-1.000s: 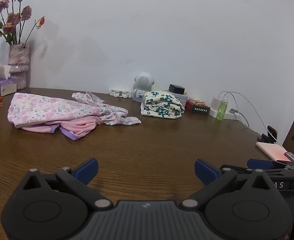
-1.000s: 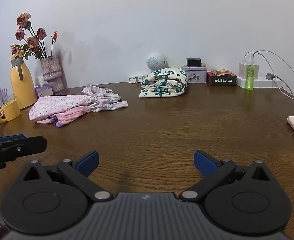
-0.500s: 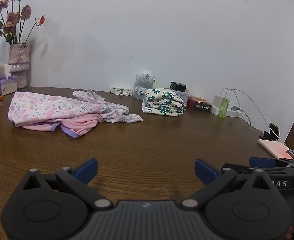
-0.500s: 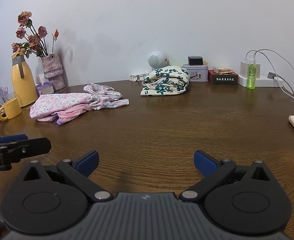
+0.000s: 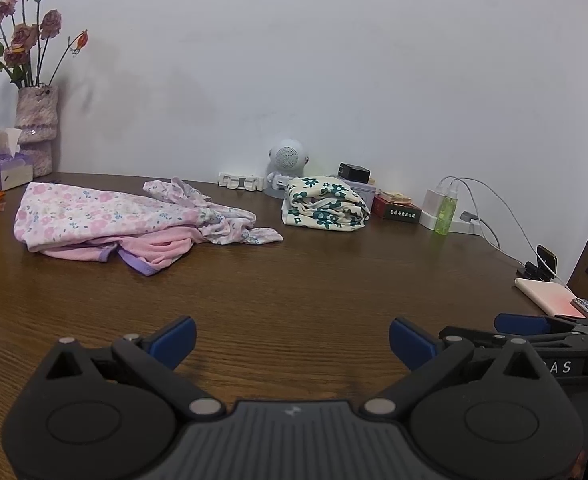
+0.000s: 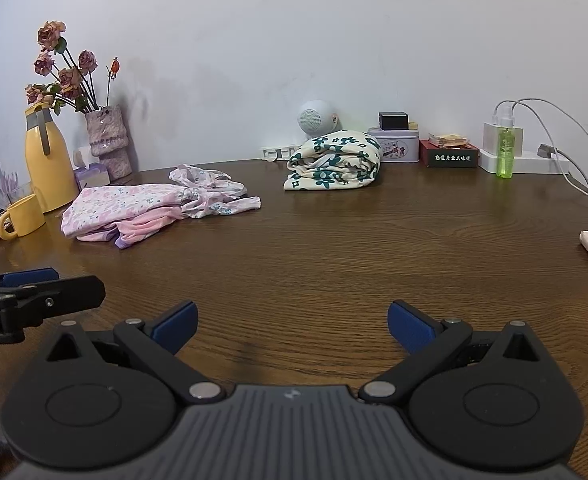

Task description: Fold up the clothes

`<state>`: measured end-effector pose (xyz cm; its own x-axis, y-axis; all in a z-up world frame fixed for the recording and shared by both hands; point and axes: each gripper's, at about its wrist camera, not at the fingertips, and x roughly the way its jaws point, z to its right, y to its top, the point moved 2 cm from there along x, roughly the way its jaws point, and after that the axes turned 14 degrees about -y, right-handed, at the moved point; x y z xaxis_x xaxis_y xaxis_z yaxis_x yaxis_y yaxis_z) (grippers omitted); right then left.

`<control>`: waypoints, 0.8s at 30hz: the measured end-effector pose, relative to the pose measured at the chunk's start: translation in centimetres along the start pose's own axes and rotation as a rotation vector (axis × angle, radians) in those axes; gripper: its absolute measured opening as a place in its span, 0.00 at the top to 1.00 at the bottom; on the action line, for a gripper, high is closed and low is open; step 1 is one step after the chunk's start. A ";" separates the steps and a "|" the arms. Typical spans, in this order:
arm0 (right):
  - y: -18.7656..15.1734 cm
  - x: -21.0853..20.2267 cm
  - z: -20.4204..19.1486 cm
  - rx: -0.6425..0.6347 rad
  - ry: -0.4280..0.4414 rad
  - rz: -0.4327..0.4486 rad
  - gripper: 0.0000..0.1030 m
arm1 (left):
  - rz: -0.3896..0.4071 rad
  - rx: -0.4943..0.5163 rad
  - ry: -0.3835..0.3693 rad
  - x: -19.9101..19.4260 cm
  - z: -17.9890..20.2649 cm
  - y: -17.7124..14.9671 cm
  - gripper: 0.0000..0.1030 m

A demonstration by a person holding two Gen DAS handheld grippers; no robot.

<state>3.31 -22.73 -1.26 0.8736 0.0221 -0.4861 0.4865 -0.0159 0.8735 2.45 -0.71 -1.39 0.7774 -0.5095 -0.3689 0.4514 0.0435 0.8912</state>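
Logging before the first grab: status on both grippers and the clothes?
Left gripper open, right gripper open, both empty above bare table. Pink floral clothes unfolded in a heap, untouched; green-flowered bundle folded by the wall. Path clear.

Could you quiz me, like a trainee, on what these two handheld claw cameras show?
1. True or false: the left claw holds cloth.
2. Which garment looks folded: A) the green-flowered cloth or B) the pink floral pile?
3. Fill in: the green bottle stands beside a white ____.

Key: 1 false, both claws, including the right claw, are open and empty. 2 A. 3 charger.
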 end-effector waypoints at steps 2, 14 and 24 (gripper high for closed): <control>0.0 0.0 0.0 0.000 -0.001 0.000 0.00 | 0.001 -0.001 0.001 0.0 0.0 0.0 0.00; -0.1 0.0 -0.1 -0.001 0.001 0.000 0.00 | 0.000 -0.010 -0.002 0.0 -0.1 0.0 0.00; -0.1 0.1 -0.2 -0.004 0.002 -0.001 0.00 | -0.002 -0.023 -0.003 0.0 -0.1 -0.1 0.00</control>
<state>3.33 -22.55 -1.41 0.8729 0.0237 -0.4873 0.4876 -0.0120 0.8730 2.51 -0.61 -1.52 0.7754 -0.5120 -0.3696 0.4627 0.0625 0.8843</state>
